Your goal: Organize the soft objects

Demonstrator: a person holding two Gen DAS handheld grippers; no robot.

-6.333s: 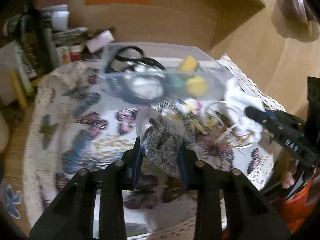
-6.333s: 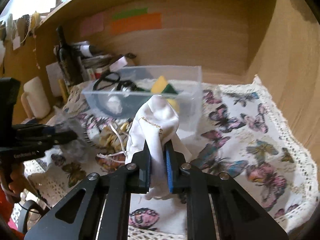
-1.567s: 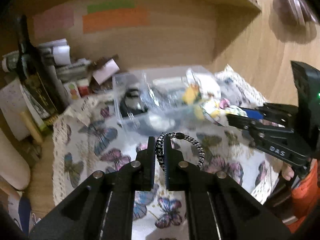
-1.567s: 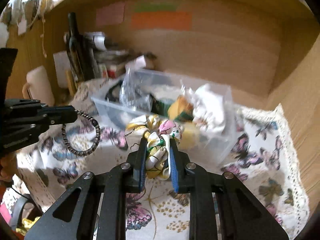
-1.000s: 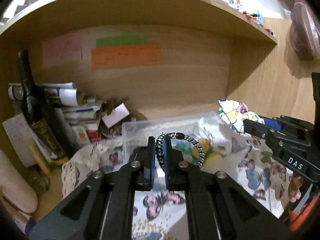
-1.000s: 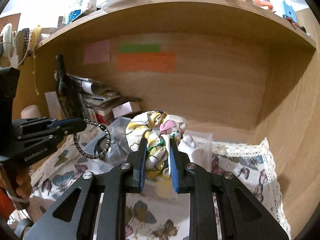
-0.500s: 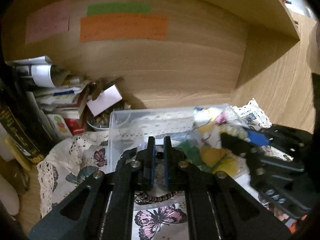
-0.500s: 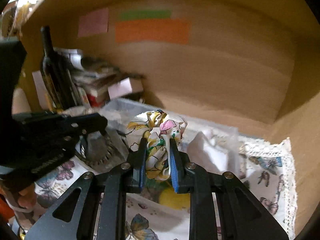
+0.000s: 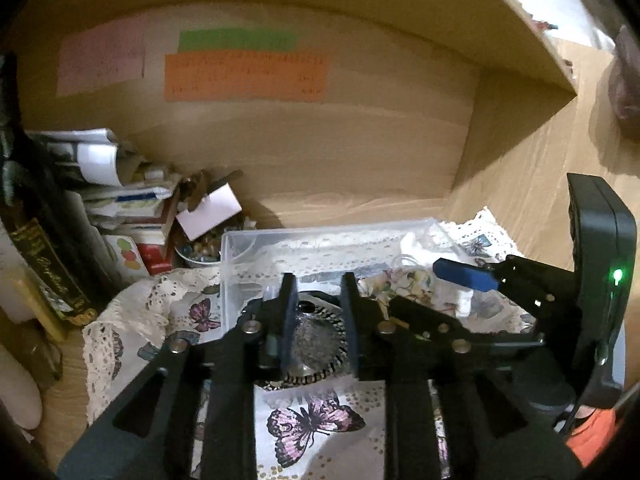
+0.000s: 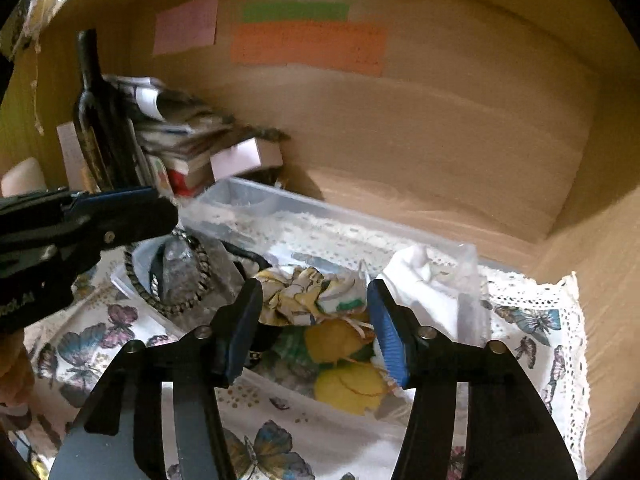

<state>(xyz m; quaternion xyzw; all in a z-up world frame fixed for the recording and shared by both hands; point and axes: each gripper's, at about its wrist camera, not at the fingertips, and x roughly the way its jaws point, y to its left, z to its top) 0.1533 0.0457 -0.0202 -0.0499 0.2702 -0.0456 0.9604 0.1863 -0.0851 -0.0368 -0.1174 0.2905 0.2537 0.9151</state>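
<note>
Both claws over the clear bin point(image 10: 400, 236), both spread open

My right claw point(image 10: 316, 328) gapes around the floral scrunchie point(image 10: 304, 292) lying in the bin; my left claw point(image 9: 318, 312) stands open above the braided band point(image 10: 168, 276) at nine o'clock. Pulling back carelessly, I could snag either and drag it out. The bottle point(image 10: 94, 120) and stacked papers point(image 10: 180, 128) crowd ten o'clock.

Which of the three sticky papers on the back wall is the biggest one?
The orange paper. It is the widest, sitting right under the thin green strip, with the smaller pink note off to its left.
</note>
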